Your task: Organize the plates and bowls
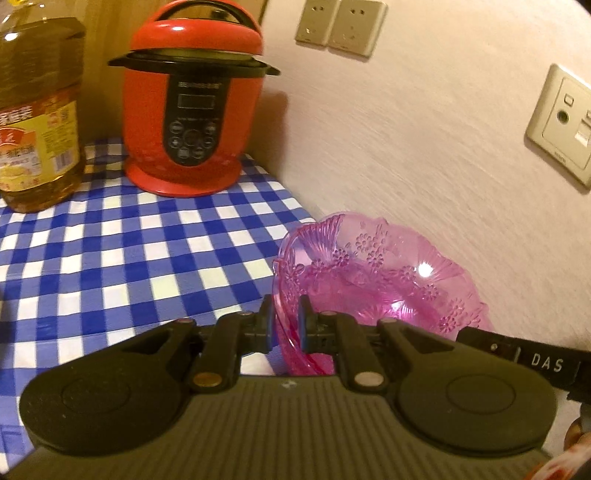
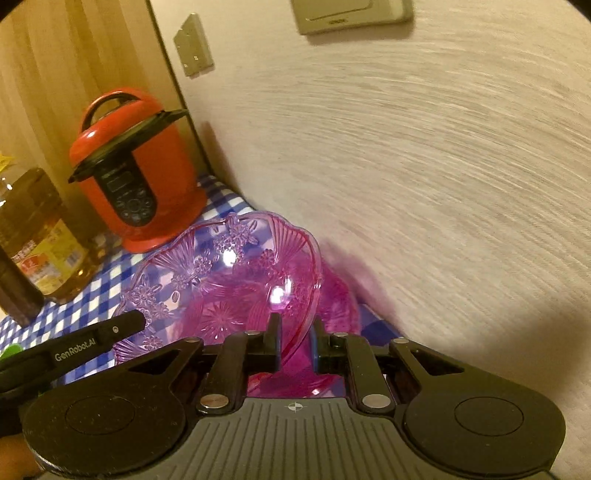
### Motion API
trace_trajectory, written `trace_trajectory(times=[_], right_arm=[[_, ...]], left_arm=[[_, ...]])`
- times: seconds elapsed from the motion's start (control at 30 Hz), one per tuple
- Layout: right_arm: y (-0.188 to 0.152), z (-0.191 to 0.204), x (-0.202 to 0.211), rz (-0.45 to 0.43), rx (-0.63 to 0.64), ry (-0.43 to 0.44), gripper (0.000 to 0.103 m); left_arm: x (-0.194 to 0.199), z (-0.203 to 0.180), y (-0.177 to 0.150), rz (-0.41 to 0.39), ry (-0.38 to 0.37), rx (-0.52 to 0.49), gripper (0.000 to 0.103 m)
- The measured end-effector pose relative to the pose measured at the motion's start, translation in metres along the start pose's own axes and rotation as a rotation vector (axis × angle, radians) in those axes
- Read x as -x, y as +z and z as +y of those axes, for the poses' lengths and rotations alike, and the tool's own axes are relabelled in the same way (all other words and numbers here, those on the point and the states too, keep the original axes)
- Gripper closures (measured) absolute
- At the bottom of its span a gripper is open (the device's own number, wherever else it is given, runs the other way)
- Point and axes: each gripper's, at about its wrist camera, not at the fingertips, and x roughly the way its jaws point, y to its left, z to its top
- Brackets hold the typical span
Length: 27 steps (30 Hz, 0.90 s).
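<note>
Left gripper: fingers nearly closed, pinching the near rim of the pink bowl, one finger inside the rim, one outside
Right gripper: fingers narrowed onto the opposite rim of the same bowl, rim caught between them
Pink bowl: clear pink plastic, pressed flower and fan pattern, scalloped edge; in the right wrist view it appears tilted and held over the checked tablecloth, close beside the wall; whether its base touches the cloth I cannot tell
Beneath the bowl: more pink plastic shows past its far edge in the right wrist view; what it is I cannot tell
Writing: "DAS" on the right gripper's arm in the left wrist view; "GenRobot.AI" on the left gripper's arm in the right wrist view
Cooker: red, black panel with a small unreadable brand line, standing in the far corner
Oil bottle: yellow and red label, characters too blurred to read, left of the cooker
Wall sockets: two plates above the cooker, a third to the right, lettering illegible
Open room: bare checked cloth spreads left of the bowl, between it and the bottle
Edges: the cloth meets the wall just beside the bowl
</note>
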Motion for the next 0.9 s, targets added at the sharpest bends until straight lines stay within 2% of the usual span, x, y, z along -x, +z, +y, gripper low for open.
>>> trace_trajectory(times=[0.23,0.9], right_arm=[[0.000,-0.006,-0.012,0.030,0.015,-0.037,0.088],[-0.004,-0.006,-0.036,0.109,0.070,-0.079,0.086]], left_arm=[[-0.014,-0.005,-0.001,0.014,-0.021,-0.023,0.092],[-0.035,-0.015,-0.008,0.057,0.016,-0.099,0.092]])
